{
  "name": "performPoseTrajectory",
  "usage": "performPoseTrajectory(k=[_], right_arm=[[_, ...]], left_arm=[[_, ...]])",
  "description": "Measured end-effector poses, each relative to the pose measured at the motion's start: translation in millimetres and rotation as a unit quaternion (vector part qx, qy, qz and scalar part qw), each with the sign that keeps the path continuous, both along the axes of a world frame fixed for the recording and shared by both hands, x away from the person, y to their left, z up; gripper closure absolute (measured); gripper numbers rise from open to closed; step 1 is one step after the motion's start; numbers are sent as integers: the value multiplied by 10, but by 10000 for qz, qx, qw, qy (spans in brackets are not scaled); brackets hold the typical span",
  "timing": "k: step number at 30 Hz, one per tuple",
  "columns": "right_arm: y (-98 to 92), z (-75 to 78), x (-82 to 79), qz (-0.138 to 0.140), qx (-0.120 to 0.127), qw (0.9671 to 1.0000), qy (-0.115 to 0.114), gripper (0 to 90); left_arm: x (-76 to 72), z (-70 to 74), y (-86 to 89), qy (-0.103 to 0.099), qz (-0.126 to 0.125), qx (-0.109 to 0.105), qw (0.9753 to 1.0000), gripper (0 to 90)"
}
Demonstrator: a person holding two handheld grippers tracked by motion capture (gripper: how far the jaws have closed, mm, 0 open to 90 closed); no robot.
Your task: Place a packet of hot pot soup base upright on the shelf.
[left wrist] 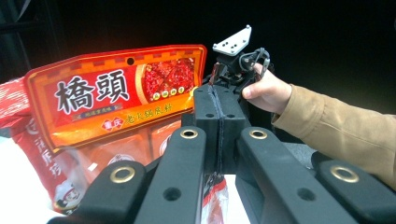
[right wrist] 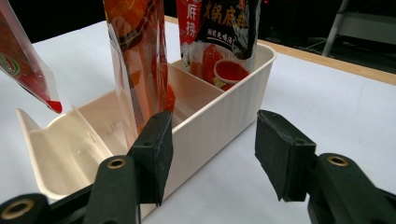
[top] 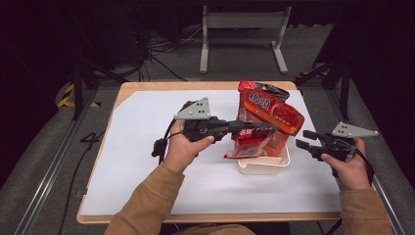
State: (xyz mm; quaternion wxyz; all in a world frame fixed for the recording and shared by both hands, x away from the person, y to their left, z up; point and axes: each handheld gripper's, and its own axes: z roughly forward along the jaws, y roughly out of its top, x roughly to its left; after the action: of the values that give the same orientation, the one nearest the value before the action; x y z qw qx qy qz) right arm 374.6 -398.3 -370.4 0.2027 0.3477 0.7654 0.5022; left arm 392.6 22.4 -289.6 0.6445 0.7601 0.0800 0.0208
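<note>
- The left gripper (top: 262, 130) reaches from the person's left hand (top: 185, 147) across to the cream divided bin (top: 264, 165); its jaws are clenched on a red sauce packet (top: 247, 142), whose thin edge is pinched between the pads in the left gripper view (left wrist: 216, 186).
- That pinched packet hangs tilted above the near end of the bin; its lower corner (right wrist: 28, 70) shows at the left of the right gripper view, clear of the bin floor. Most of it is hidden behind the jaws in the left gripper view.
- A large orange hot-pot seasoning pouch (top: 271, 113) stands in the bin, leaning toward the right. Its front print is plain in the left gripper view (left wrist: 116, 93), but its foot is cut off by the jaws there.
- Another red pouch (top: 257, 88) stands behind it at the far end of the bin, mostly covered by the orange one; its top is cut off in the right gripper view (right wrist: 219, 32).
- In the right gripper view a clear-sided pouch (right wrist: 137, 60) stands in the middle compartment; whether it is the orange pouch seen edge-on cannot be told.
- The right gripper (top: 304, 139), held in the right hand (top: 350, 169), sits just beside the bin's right wall with its jaws released and spread; one pad (right wrist: 156, 154) lies in front of the wall and the other over the white table cover (top: 147, 147). Whether the pad touches the wall is unclear.
</note>
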Motion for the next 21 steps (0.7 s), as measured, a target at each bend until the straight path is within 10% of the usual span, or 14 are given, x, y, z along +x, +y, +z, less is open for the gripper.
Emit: performPoseTrajectory(k=[21], right_arm=[[-15, -12, 11, 7, 25, 10000, 35, 472]], left_arm=[[114, -128, -273, 27, -301, -151, 9994, 900]])
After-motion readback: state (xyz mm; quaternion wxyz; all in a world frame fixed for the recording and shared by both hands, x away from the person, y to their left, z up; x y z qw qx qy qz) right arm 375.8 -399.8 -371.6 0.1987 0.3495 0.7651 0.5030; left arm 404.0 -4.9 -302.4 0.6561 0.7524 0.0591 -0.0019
